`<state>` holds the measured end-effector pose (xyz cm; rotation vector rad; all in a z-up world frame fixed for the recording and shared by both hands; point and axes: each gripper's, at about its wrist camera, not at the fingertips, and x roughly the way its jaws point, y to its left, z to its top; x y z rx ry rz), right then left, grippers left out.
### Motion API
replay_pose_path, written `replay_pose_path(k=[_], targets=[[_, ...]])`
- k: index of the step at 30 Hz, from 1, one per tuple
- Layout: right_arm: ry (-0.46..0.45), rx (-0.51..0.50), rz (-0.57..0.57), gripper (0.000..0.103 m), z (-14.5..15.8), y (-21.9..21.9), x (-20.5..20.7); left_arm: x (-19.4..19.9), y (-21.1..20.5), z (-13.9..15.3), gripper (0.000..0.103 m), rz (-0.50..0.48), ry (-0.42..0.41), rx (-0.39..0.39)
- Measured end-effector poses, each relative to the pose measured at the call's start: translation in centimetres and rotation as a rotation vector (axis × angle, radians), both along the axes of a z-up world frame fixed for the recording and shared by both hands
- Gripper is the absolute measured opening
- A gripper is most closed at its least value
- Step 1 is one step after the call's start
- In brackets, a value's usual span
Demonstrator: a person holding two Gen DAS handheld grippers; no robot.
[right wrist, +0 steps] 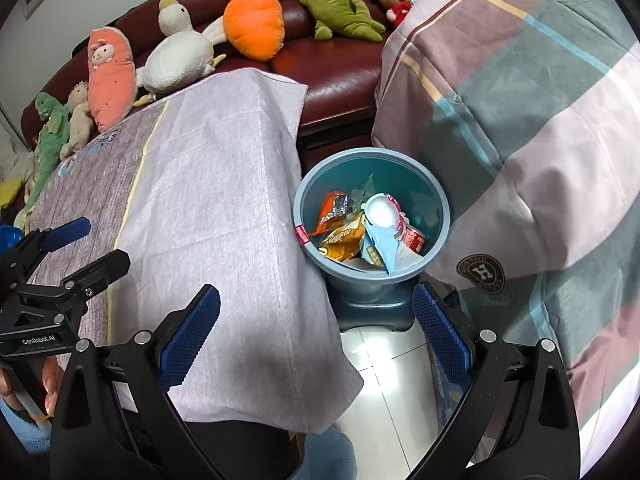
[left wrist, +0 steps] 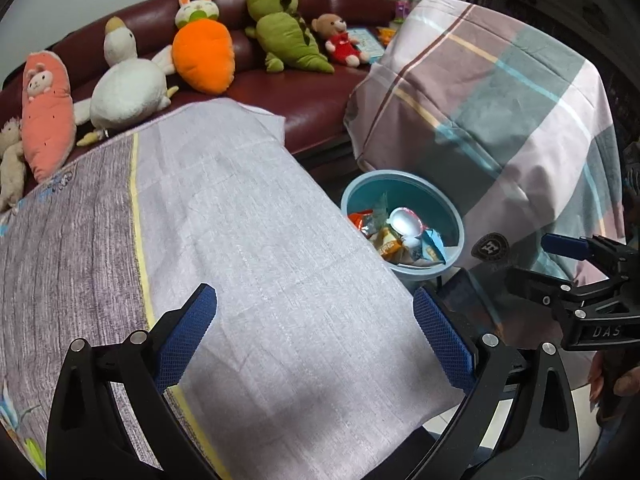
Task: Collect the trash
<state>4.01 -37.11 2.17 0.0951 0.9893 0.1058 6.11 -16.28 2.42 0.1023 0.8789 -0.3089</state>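
A blue round trash bin (right wrist: 436, 216) (left wrist: 456, 228) stands on the floor between the cloth-covered table and a draped chair. Inside it lie several snack wrappers (right wrist: 340, 240) (left wrist: 388, 244) and a white foil lid (right wrist: 382, 210) (left wrist: 404, 222). My left gripper (left wrist: 316, 334) hovers open over the table's grey cloth (left wrist: 260, 240), with nothing between its blue pads. My right gripper (right wrist: 316, 332) is open too, held above the cloth's near corner and the floor, just short of the bin. Each gripper shows in the other's view: the right gripper (left wrist: 576, 256) and the left gripper (right wrist: 76, 240).
A dark red sofa (left wrist: 312, 92) behind the table holds several plush toys, among them an orange carrot (left wrist: 204, 56) and a white duck (left wrist: 128, 88). A checked sheet (right wrist: 520, 120) drapes the furniture right of the bin. White floor tiles (right wrist: 384, 368) show below it.
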Motion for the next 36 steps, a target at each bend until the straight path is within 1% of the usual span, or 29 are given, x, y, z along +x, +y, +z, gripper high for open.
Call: replay_pose_path(k=[4,8,12,20,36], targets=[[-0.009,-0.011,0.002,0.093,0.1,0.3,-0.8,-0.7,0.0,0.1,0.099,0.016,-0.018,0.026],[-0.021,-0.027,0.001,0.093,0.3,0.3,-1.6,-1.0,0.0,-0.4,0.099,0.024,0.003,0.047],[-0.029,-0.034,-0.002,0.093,0.5,0.2,-2.0,-0.9,0.2,-1.0,0.099,0.017,0.036,0.029],[-0.022,-0.030,-0.014,0.093,0.2,-0.2,-1.8,-1.0,0.2,-1.6,0.099,0.039,0.029,0.032],[0.000,-0.036,-0.007,0.093,-0.5,-0.1,-1.1,-0.6,0.0,-2.7,0.099,0.049,0.057,0.047]])
